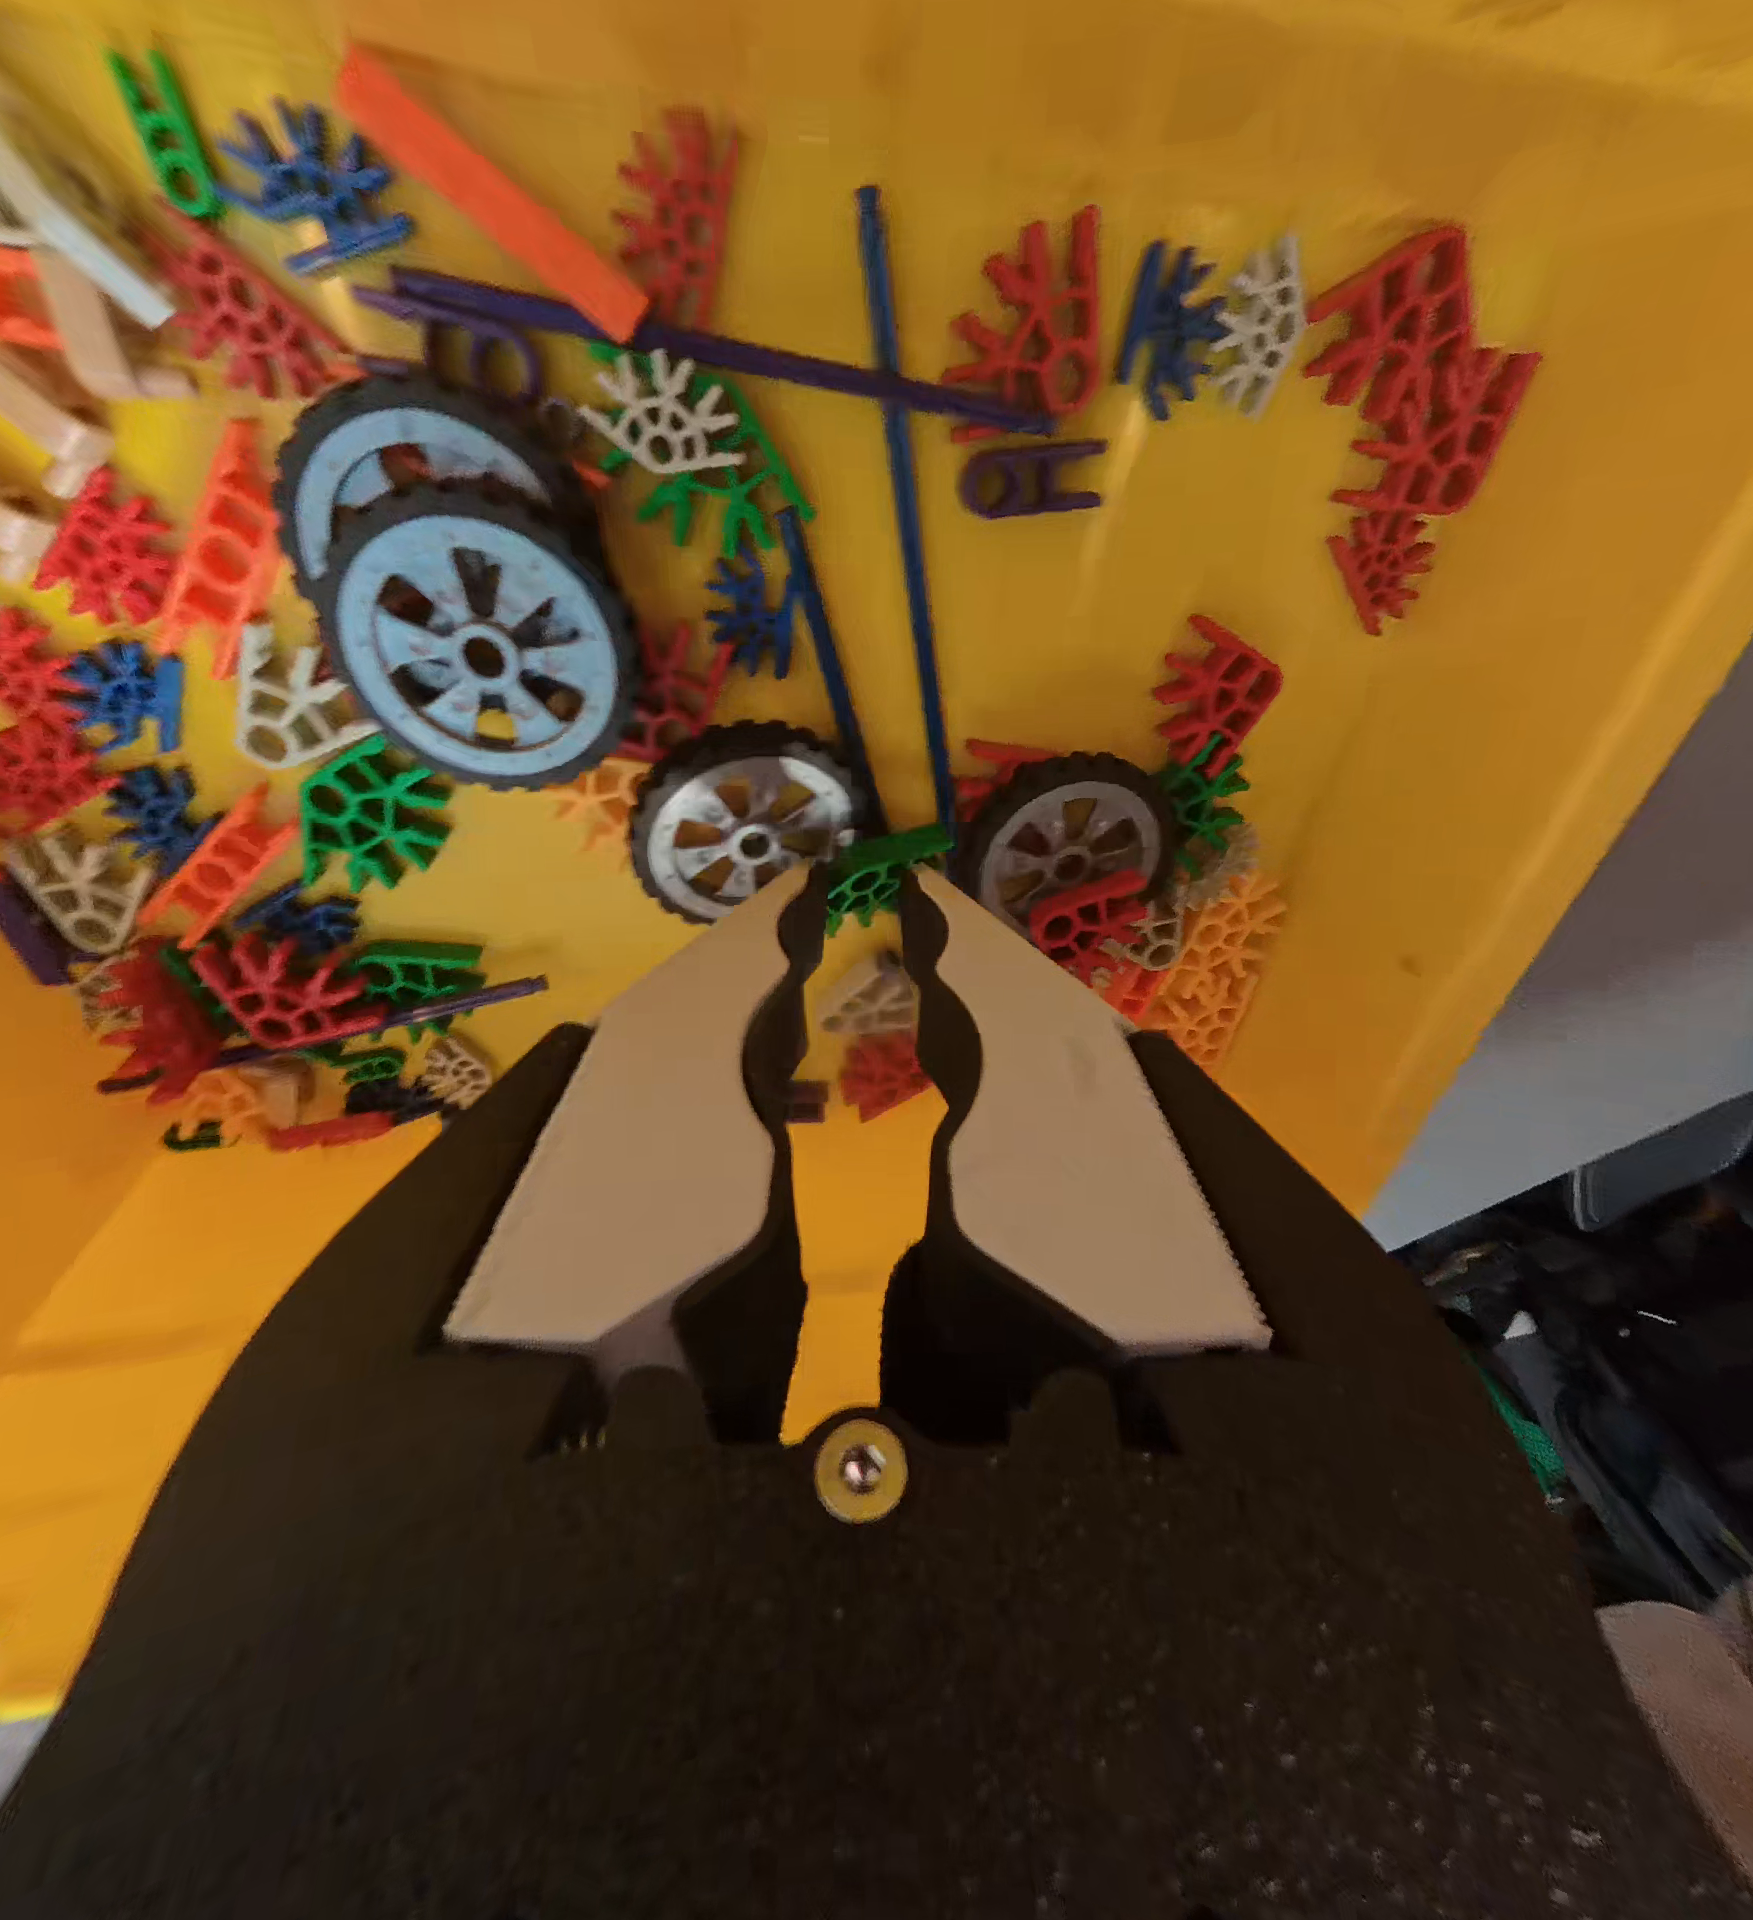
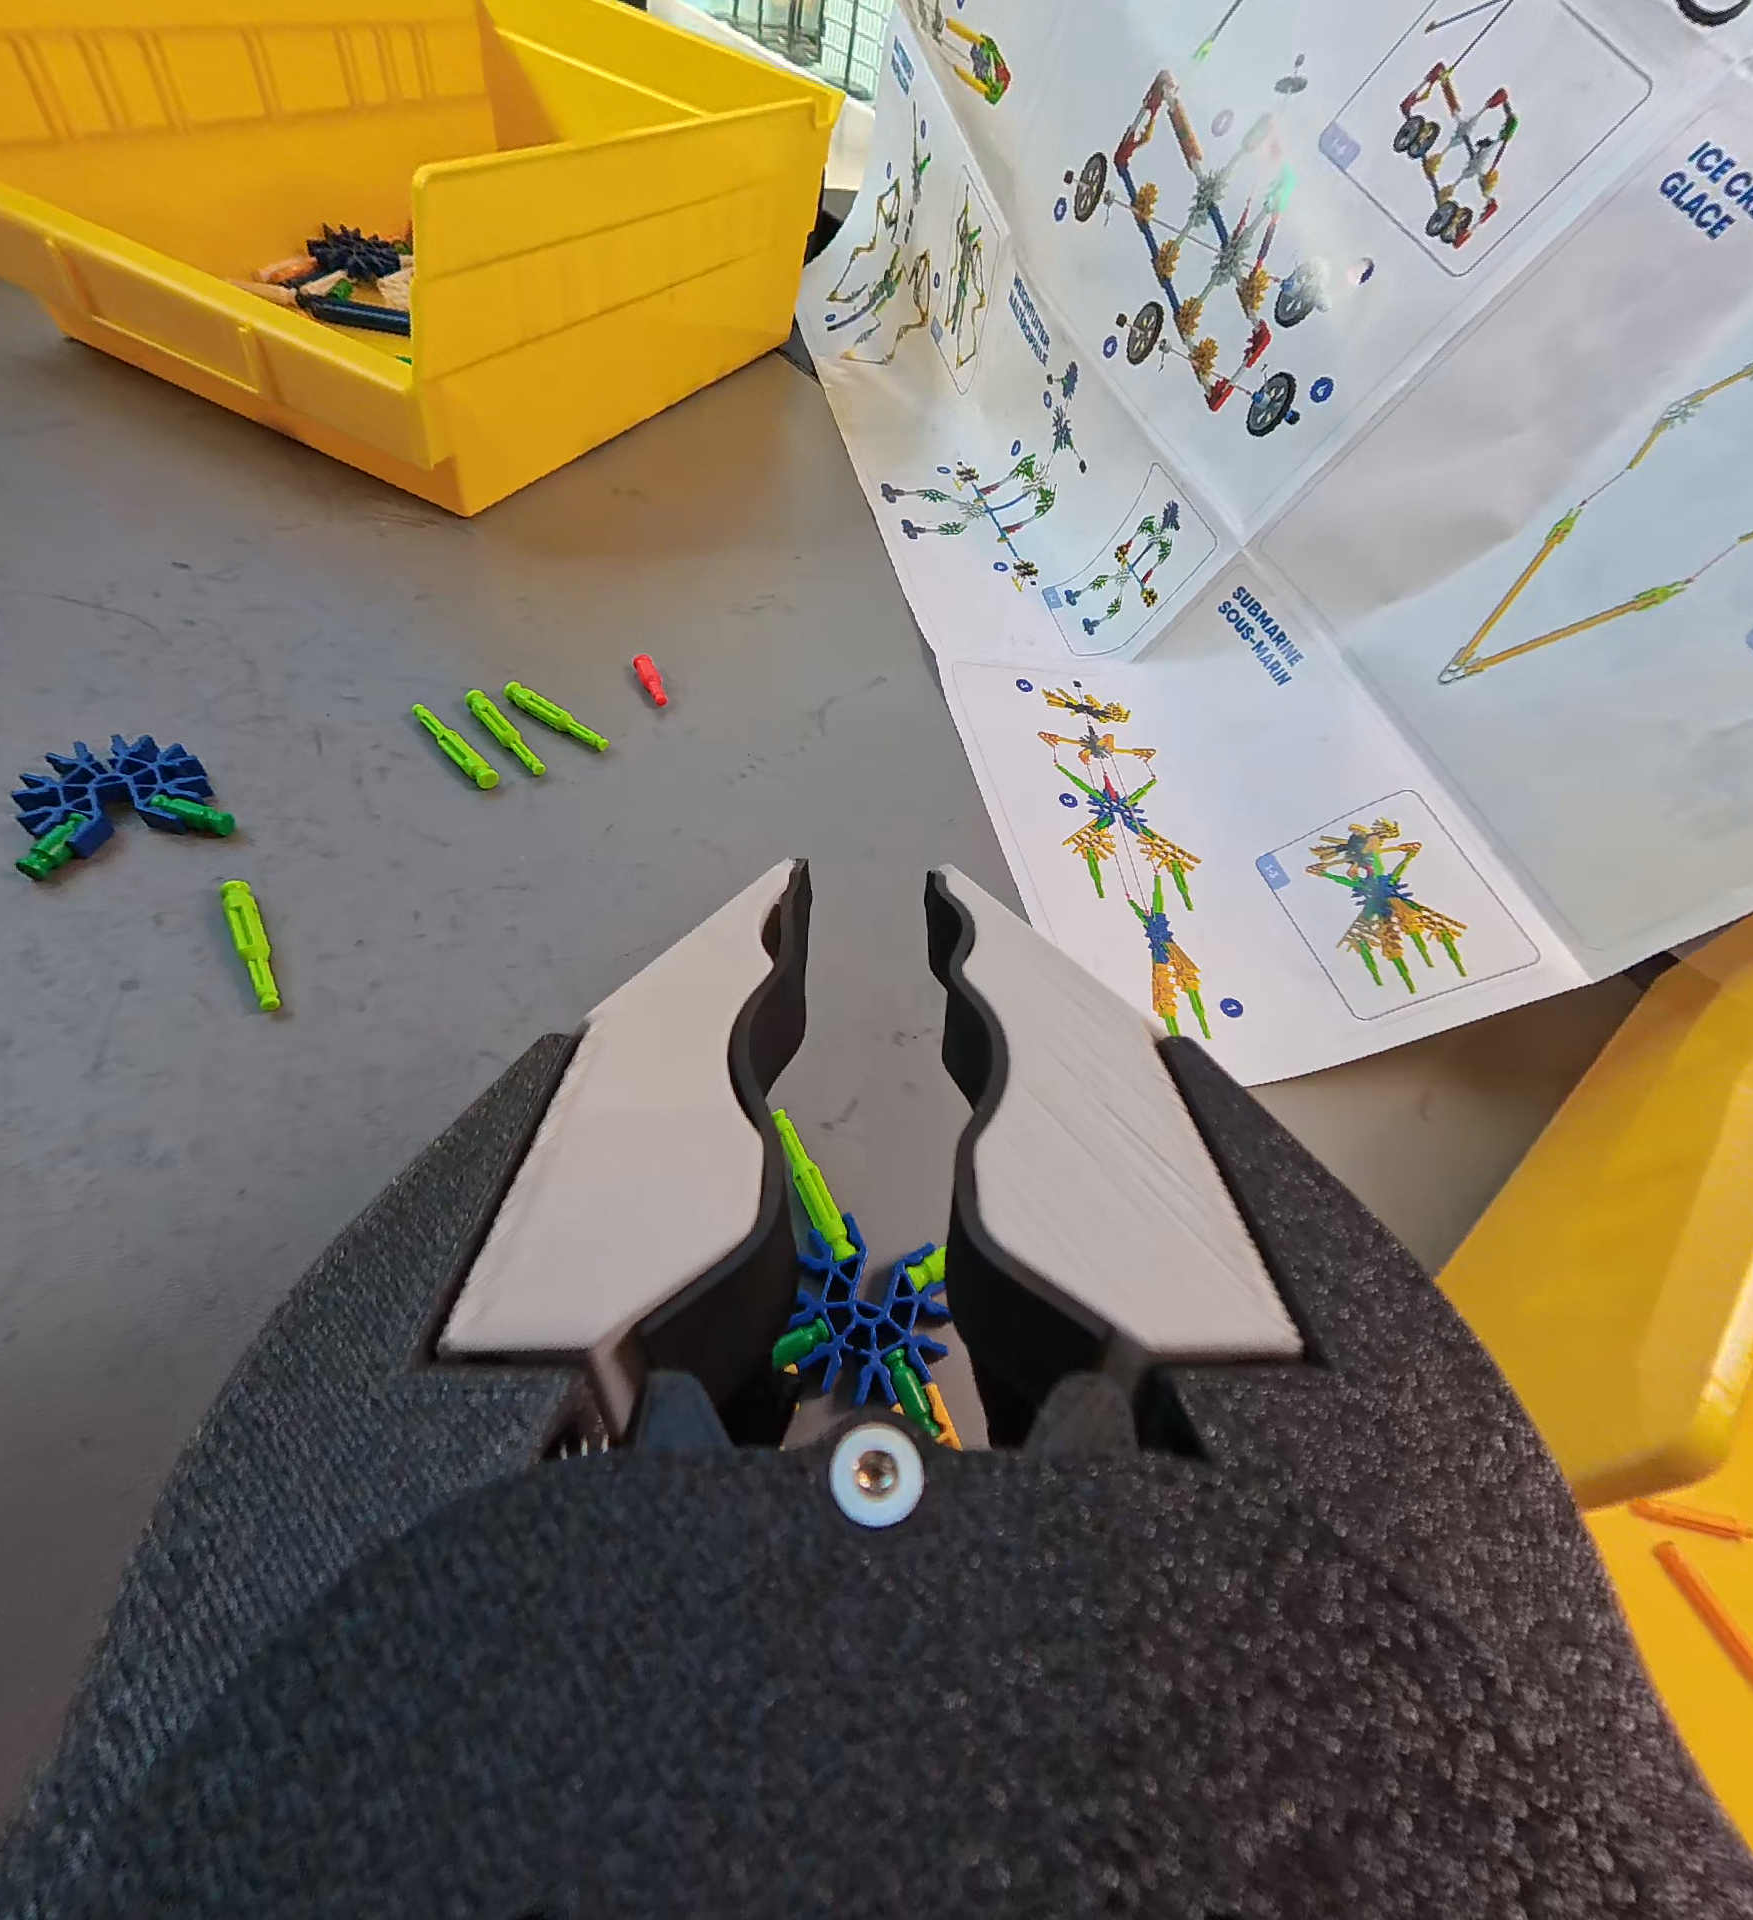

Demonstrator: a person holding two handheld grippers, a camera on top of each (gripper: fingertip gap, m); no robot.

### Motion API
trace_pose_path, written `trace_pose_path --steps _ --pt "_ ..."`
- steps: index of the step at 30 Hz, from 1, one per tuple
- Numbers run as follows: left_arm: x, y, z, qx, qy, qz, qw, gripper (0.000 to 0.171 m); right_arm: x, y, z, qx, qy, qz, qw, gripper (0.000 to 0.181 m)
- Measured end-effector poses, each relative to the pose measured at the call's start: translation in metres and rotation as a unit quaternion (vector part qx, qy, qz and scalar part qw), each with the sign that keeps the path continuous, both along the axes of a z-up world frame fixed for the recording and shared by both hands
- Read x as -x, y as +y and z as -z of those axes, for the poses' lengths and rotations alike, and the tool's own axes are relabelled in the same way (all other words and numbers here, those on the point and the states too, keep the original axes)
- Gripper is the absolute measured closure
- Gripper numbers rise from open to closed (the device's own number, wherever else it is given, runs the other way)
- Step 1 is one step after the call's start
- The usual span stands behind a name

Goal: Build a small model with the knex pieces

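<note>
Left gripper (image 1: 856,883) down inside a yellow bin (image 1: 1267,156), jaws narrowly parted with tips on either side of a green connector (image 1: 877,871); not clear whether pinched. Small silver wheel (image 1: 747,821) just left of the tips, another (image 1: 1069,842) just right, a large blue wheel (image 1: 482,649) farther left. Right gripper (image 2: 867,883) above a grey table (image 2: 176,1143), jaws apart and empty at the tips. Blue connector with green rods (image 2: 867,1320) beneath its base. Instruction sheet (image 2: 1474,468) toward the right edge.

Bright even light, fisheye edges, left view motion-blurred
</note>
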State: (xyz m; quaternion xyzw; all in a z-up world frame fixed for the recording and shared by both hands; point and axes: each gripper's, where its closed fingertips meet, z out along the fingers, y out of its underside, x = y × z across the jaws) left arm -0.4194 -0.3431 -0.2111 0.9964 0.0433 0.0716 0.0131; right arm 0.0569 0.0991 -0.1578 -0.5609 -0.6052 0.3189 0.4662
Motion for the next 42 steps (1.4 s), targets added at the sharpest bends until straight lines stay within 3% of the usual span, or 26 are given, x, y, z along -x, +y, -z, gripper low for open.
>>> trace_pose_path --steps 3,6,9,11,13,14,15,17,21,24,27,29,33,37,42 --pt "-0.032 0.015 -0.013 -0.054 -0.070 0.017 0.996 0.163 0.001 0.000 0.001 0.001 -0.004 -0.001 1.000 0.161" --pt "-0.003 0.023 -0.023 -0.088 -0.004 -0.018 0.996 0.163 0.001 -0.001 0.002 -0.002 -0.006 -0.002 1.000 0.161" --pt "0.043 0.011 -0.014 -0.058 0.091 -0.073 0.991 0.154 0.001 -0.002 0.003 -0.006 -0.009 -0.004 1.000 0.161" --pt "0.038 0.001 -0.001 -0.027 0.070 -0.077 0.994 0.144 0.001 -0.003 0.004 -0.008 -0.012 -0.005 1.000 0.161" --pt "0.027 -0.004 0.007 -0.014 0.050 -0.059 0.997 0.149 0.001 -0.003 0.004 -0.009 -0.014 -0.005 1.000 0.161" --pt "0.027 -0.003 0.006 -0.017 0.052 -0.057 0.997 0.149 0.001 -0.003 0.004 -0.010 -0.014 -0.005 1.000 0.161" --pt "0.024 -0.002 0.004 -0.023 0.046 -0.060 0.997 0.161 0.001 -0.003 0.004 -0.010 -0.014 -0.005 1.000 0.161" --pt "0.016 0.003 -0.004 -0.040 0.035 -0.048 0.997 0.163 0.000 -0.002 0.005 -0.008 -0.015 -0.005 1.000 0.161" --pt "-0.027 0.041 -0.038 -0.165 -0.053 -0.016 0.985 0.164 0.000 -0.003 0.006 -0.009 -0.019 -0.008 1.000 0.162" --pt "-0.025 0.053 -0.054 -0.214 -0.048 -0.024 0.975 0.156 0.001 -0.005 0.007 -0.012 -0.023 -0.011 1.000 0.162" --pt "0.016 0.025 -0.031 -0.123 0.053 -0.062 0.989 0.155 0.000 -0.005 0.009 -0.017 -0.029 -0.011 0.999 0.162" --pt "0.024 0.008 -0.015 -0.075 0.068 -0.071 0.992 0.145 -0.001 -0.005 0.010 -0.019 -0.031 -0.011 0.999 0.162" --pt "0.024 0.006 0.002 -0.066 0.075 -0.068 0.993 0.132 -0.001 -0.005 0.011 -0.016 -0.032 -0.010 0.999 0.162" --pt "0.025 0.004 0.016 -0.045 0.084 -0.052 0.994 0.138 0.000 -0.005 0.013 -0.019 -0.038 -0.009 0.999 0.162" --pt "0.028 -0.006 0.008 -0.025 0.106 -0.031 0.994 0.138 0.000 -0.004 0.013 -0.022 -0.038 -0.008 0.999 0.162"
